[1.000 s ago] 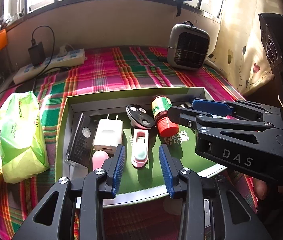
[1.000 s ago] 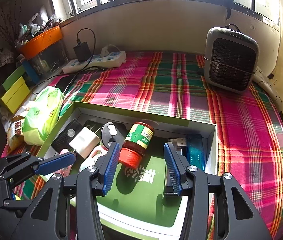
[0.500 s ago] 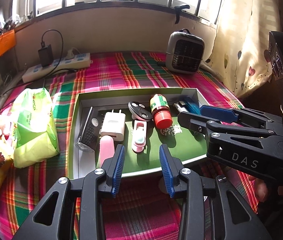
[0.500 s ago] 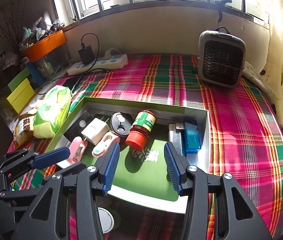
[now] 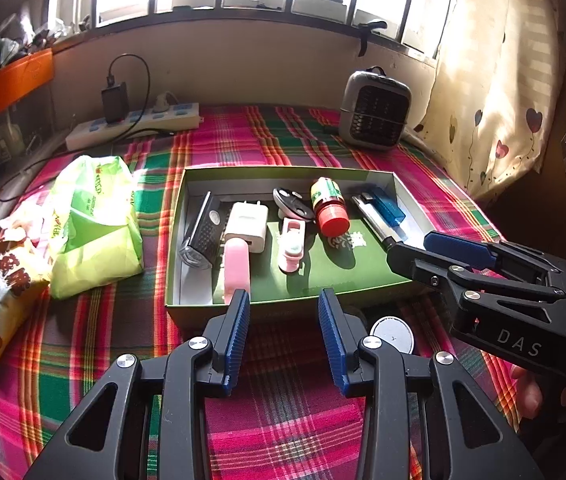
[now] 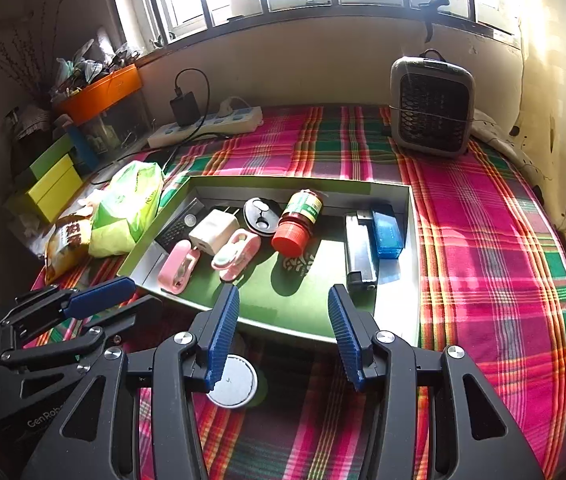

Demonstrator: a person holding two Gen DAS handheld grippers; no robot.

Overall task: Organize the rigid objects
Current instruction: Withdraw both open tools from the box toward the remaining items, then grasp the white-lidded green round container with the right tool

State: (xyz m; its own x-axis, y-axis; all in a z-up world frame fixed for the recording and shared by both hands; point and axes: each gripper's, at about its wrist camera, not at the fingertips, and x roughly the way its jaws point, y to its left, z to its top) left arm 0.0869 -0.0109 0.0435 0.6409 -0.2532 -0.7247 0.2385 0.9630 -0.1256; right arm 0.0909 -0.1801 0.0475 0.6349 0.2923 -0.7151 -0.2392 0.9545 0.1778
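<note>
Plaid cloth [image 5: 283,420]: pink, green and red checks cover the worktop under everything.
Left tool [image 5: 284,334]: held low over the cloth at the near edge of the box, blue pads pointing toward it, jaws spread wide with nothing between them.
Right tool [image 6: 284,332]: also low and in front of the box, to the right of the left one and angled inward; jaws stand wide apart and empty.
Hand: a few fingertips [image 5: 529,400] show under the right tool's body in the left view.
Box [image 5: 175,240]: shallow, green, open at the top, lying in the middle of the cloth.
Box contents: a black remote [image 5: 200,238] at the left wall, a white charger [image 5: 246,227] beside it, a pink case [image 5: 237,270] in front of the charger, a pink clip [image 5: 291,245], a round black fob [image 5: 290,202], a red-capped bottle [image 5: 327,207] lying on its side, a black-and-silver lighter [image 6: 358,250] and a blue case [image 6: 386,229] together on the right.
White disc [image 6: 232,385]: on the cloth just outside the box's near wall, between the two tools.
Green tissue pack [image 5: 93,220]: left of the box, a snack bag [image 5: 1,284] beside it.
Heater [image 6: 431,106]: upright at the far right of the cloth.
Power strip [image 5: 135,124]: along the back wall.
</note>
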